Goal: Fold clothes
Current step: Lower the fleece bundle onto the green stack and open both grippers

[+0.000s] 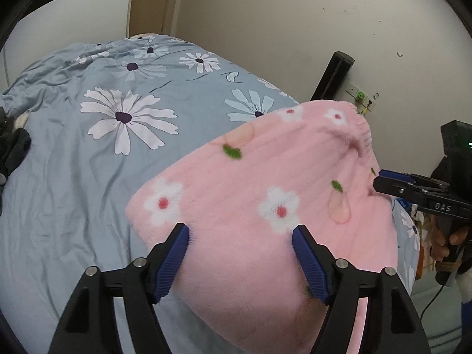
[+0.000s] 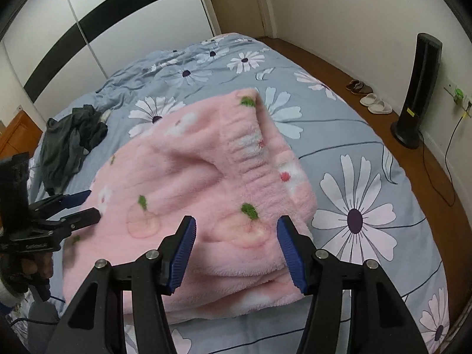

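Note:
A pink fleece garment (image 1: 259, 194) with white flowers and an elastic waistband lies folded on the blue flowered bedsheet (image 1: 73, 177); it also shows in the right wrist view (image 2: 206, 194). My left gripper (image 1: 240, 253) is open, its blue pads on either side of the garment's near edge. My right gripper (image 2: 236, 250) is open over the garment's near part, holding nothing. The right gripper also shows in the left wrist view (image 1: 383, 181) at the garment's right edge. The left gripper shows in the right wrist view (image 2: 88, 206) at the garment's left edge.
A dark crumpled garment (image 2: 70, 144) lies at the bed's left side. A black tower fan (image 2: 419, 88), shoes (image 2: 360, 87) and slippers (image 2: 379, 104) stand on the wooden floor at the right. A wardrobe (image 2: 118, 29) stands behind the bed (image 2: 368, 153).

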A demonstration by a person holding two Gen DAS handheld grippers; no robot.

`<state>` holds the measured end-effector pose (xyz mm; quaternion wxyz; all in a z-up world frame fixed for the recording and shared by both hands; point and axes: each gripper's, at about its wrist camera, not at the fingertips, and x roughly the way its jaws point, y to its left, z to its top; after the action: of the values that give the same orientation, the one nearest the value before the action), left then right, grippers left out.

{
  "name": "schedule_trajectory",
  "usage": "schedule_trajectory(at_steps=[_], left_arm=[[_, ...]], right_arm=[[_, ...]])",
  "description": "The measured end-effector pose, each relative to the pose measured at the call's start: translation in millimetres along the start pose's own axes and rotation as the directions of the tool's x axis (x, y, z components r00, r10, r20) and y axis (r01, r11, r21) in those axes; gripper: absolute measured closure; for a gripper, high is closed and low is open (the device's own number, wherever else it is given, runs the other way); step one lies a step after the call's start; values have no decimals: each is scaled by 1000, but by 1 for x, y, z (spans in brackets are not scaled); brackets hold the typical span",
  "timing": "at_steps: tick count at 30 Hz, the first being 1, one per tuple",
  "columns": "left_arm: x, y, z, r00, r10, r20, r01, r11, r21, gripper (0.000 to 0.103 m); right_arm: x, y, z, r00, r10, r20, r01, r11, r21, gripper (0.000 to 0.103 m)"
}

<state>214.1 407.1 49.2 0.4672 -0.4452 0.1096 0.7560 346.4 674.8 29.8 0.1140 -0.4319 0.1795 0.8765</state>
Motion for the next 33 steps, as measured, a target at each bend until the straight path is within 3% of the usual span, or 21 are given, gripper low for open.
schedule_trajectory(at_steps=[8,12,18,25,33], left_arm=[[-41,-19,-1,997,-13,71,13,1000,-4,27],[-64,-42,-27,993,-11,121,6,999,40,27],[-53,-64,-60,998,22,66,-30,992,125,27],[-40,-56,-58,999,25,31,-28,995,97,24],[-66,-55,-67,997,24,73,-25,1000,16,23]], right_arm=[[-26,7,0,999,-1,42,1,1000,15,44],[-49,25,-11,996,20,85,-18,999,-27,44],[-42,39,-29,998,29,63,-27,999,-44,44],[-15,35,-39,1000,17,7,-17,1000,-4,44],[-52,58,-62,994,56,92,-59,998,35,44]])
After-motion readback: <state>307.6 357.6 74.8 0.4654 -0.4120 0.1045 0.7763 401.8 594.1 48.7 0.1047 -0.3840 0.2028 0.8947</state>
